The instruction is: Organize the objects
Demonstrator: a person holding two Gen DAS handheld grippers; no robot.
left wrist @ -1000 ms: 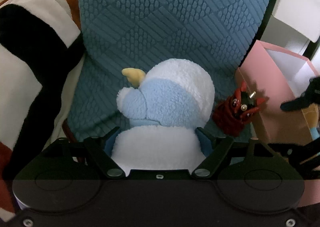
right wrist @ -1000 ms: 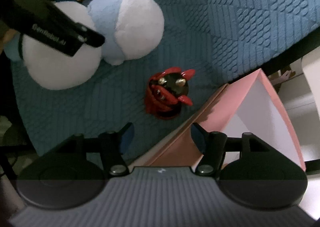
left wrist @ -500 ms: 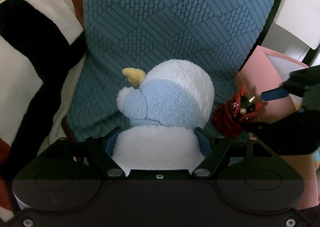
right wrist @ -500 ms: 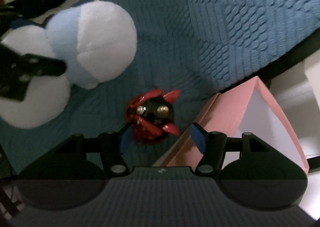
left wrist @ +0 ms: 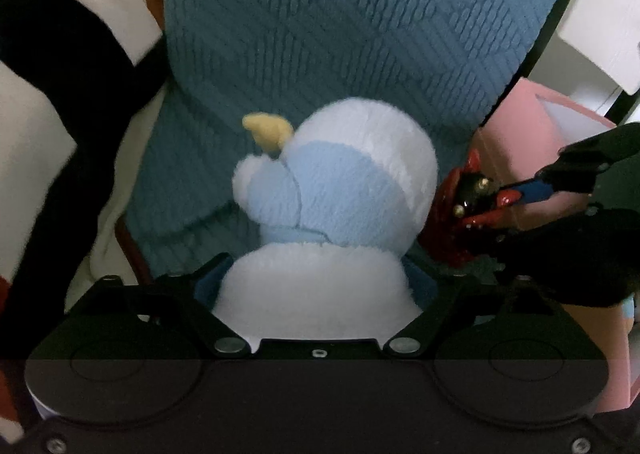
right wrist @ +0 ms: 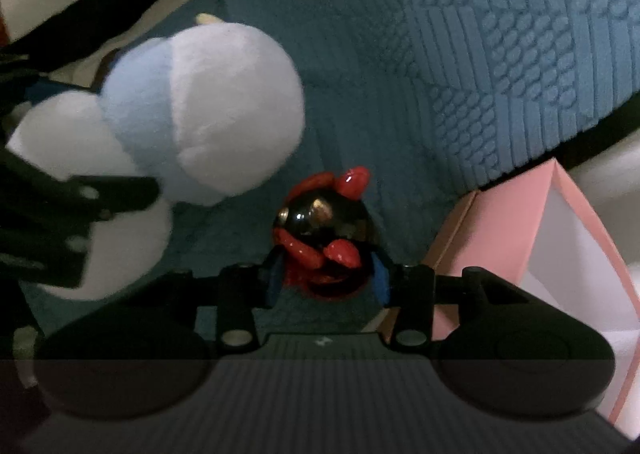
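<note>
A white and pale blue plush (left wrist: 340, 190) with a yellow beak lies on the blue quilted cushion (left wrist: 360, 34). My left gripper (left wrist: 316, 286) straddles its white body. The jaws are opening and the pads stand just clear of the fur. Right beside the plush (right wrist: 200, 114) stands a small red and black horned figurine (right wrist: 320, 230). My right gripper (right wrist: 326, 278) is over it, its jaws closing, and the blue pads touch both flanks. In the left wrist view one blue-padded finger (left wrist: 532, 188) rests against a horn of the figurine (left wrist: 464, 206).
A pink box (right wrist: 512, 230) with a white inside stands open just right of the figurine, past the cushion's dark edge. A blanket (left wrist: 60, 94) in black, white and rust stripes lies to the left. A white panel (left wrist: 600, 14) fills the far right corner.
The left jaws have widened away from the plush, which lies where it was. The right gripper slid left from beside the pink box to over the figurine and narrowed around it.
</note>
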